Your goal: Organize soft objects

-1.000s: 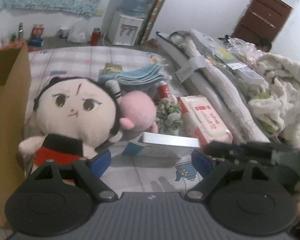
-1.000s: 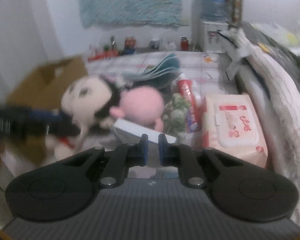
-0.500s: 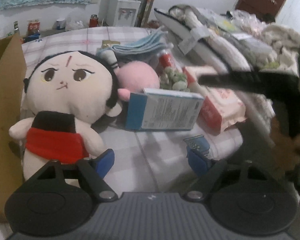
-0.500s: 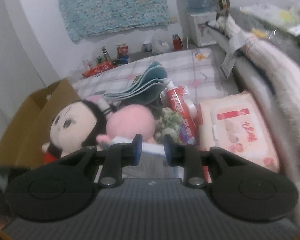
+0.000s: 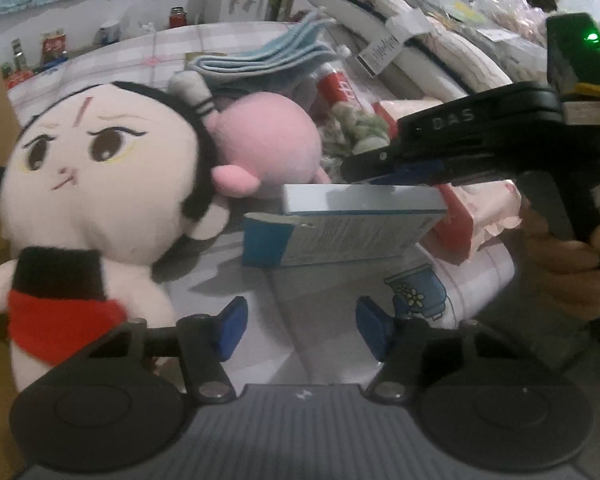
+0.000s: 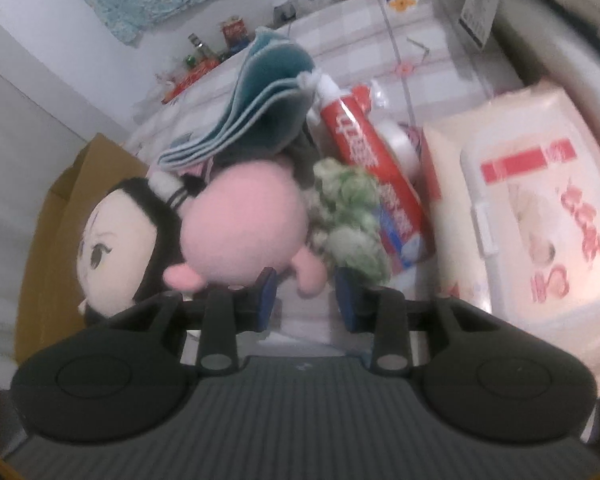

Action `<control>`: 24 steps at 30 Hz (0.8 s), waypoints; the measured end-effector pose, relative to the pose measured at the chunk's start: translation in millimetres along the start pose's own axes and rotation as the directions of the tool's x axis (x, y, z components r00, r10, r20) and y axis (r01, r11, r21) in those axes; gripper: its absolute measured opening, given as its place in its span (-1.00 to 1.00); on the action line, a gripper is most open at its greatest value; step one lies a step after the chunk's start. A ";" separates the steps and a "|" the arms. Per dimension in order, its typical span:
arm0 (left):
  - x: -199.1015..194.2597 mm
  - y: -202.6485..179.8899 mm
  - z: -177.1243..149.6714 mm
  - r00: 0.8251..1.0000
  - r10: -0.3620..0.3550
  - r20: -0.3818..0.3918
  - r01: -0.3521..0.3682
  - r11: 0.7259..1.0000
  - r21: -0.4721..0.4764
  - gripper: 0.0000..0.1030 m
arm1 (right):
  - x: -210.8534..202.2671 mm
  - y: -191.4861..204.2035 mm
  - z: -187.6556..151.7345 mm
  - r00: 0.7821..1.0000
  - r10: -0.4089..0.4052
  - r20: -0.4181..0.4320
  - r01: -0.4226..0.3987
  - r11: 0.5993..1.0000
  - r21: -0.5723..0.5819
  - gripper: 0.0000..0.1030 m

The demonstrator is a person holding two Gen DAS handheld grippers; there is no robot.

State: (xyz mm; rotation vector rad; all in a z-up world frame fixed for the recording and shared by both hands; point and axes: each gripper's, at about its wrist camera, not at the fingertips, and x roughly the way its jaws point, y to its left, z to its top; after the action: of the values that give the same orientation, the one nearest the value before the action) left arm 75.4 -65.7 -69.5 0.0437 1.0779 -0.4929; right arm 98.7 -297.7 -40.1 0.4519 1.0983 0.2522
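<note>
Doll (image 5: 100, 184) fills more of the left of the frame than before, while left gripper (image 5: 298, 330) is closing, empty, and right gripper (image 6: 305, 298) is opening around a pink plush (image 6: 240, 228) foot.

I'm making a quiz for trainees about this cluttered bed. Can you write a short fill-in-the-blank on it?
1. The doll wears a ____ scarf.
2. The round plush beside the doll is ____.
3. The blue box lies in front of the ____ plush.
4. The toothpaste tube is mostly ____.

Answers: red; pink; pink; red
</note>
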 end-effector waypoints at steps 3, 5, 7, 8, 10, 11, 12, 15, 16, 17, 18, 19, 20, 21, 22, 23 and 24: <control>3.4 -3.5 0.2 1.000 -0.012 -0.003 0.012 1.000 0.023 0.17 | -8.6 -1.2 -9.4 0.999 0.044 -0.022 -0.044 0.999 0.013 -0.38; 1.2 -2.1 -0.6 0.999 -0.038 -0.005 0.038 0.999 0.021 0.23 | -13.6 -1.8 -17.8 0.997 0.067 -0.038 -0.066 0.998 0.023 -0.38; -1.4 1.1 -1.7 0.997 -0.080 -0.025 0.080 0.997 0.007 0.38 | -15.1 -2.6 -29.0 0.993 0.100 -0.063 -0.096 0.994 0.053 -0.38; -2.7 3.9 -2.9 0.994 -0.107 -0.037 0.107 0.994 -0.004 0.46 | -15.9 -2.8 -33.8 0.991 0.115 -0.072 -0.110 0.992 0.064 -0.38; -3.5 8.4 -6.5 0.985 -0.159 -0.059 0.158 0.987 -0.028 0.48 | -15.8 -1.4 -45.2 0.984 0.151 -0.091 -0.143 0.986 0.084 -0.34; -3.1 10.9 -8.5 0.979 -0.191 -0.074 0.188 0.981 -0.039 0.48 | -15.2 -0.1 -48.3 0.982 0.164 -0.097 -0.156 0.984 0.084 -0.34; -1.9 11.5 -9.9 0.974 -0.211 -0.089 0.207 0.977 -0.050 0.48 | -15.4 1.4 -49.9 0.981 0.169 -0.094 -0.162 0.984 0.078 -0.32; 0.3 11.8 -14.4 0.970 -0.213 -0.114 0.208 0.976 -0.060 0.48 | -15.8 4.6 -46.0 0.992 0.123 -0.036 -0.121 0.991 0.055 -0.19; -0.1 10.5 -15.4 0.971 -0.210 -0.114 0.205 0.977 -0.056 0.48 | -15.4 6.0 -42.7 0.994 0.105 -0.008 -0.105 0.994 0.039 -0.18; 0.1 9.0 -16.1 0.971 -0.210 -0.116 0.205 0.977 -0.054 0.48 | -14.7 6.3 -39.3 0.996 0.084 0.013 -0.085 0.996 0.026 -0.17; 0.8 7.6 -16.1 0.969 -0.215 -0.122 0.209 0.976 -0.055 0.48 | -12.7 5.6 -35.7 0.998 0.058 0.029 -0.059 0.998 0.017 -0.13; 1.5 6.8 -16.1 0.967 -0.219 -0.127 0.214 0.975 -0.057 0.48 | -8.8 4.8 -33.6 0.999 0.036 0.033 -0.036 0.999 0.013 -0.10; 3.9 5.2 -15.2 0.966 -0.221 -0.132 0.215 0.975 -0.060 0.48 | -3.6 3.1 -32.0 0.999 0.025 0.021 -0.025 0.999 0.021 -0.10; 6.7 3.7 -13.8 0.967 -0.217 -0.135 0.211 0.976 -0.061 0.48 | 2.0 0.8 -32.0 1.000 0.024 -0.003 -0.024 0.999 0.036 -0.10; 10.1 2.4 -12.2 0.968 -0.212 -0.136 0.205 0.977 -0.061 0.48 | 7.3 -0.5 -33.8 0.999 0.024 -0.028 -0.023 0.998 0.051 -0.10; 11.9 2.5 -11.6 0.969 -0.209 -0.136 0.201 0.977 -0.064 0.48 | 10.0 -1.5 -37.4 0.999 0.020 -0.047 -0.017 0.998 0.062 -0.10; 12.5 3.4 -10.9 0.968 -0.209 -0.135 0.202 0.977 -0.068 0.48 | 10.3 -1.6 -42.9 0.998 0.024 -0.062 -0.020 0.997 0.069 -0.10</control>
State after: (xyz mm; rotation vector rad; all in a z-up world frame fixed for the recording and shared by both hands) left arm 72.4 -64.2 -86.1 -0.0824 1.2414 -0.6553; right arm 64.6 -285.1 -65.3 0.5205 1.1662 0.2497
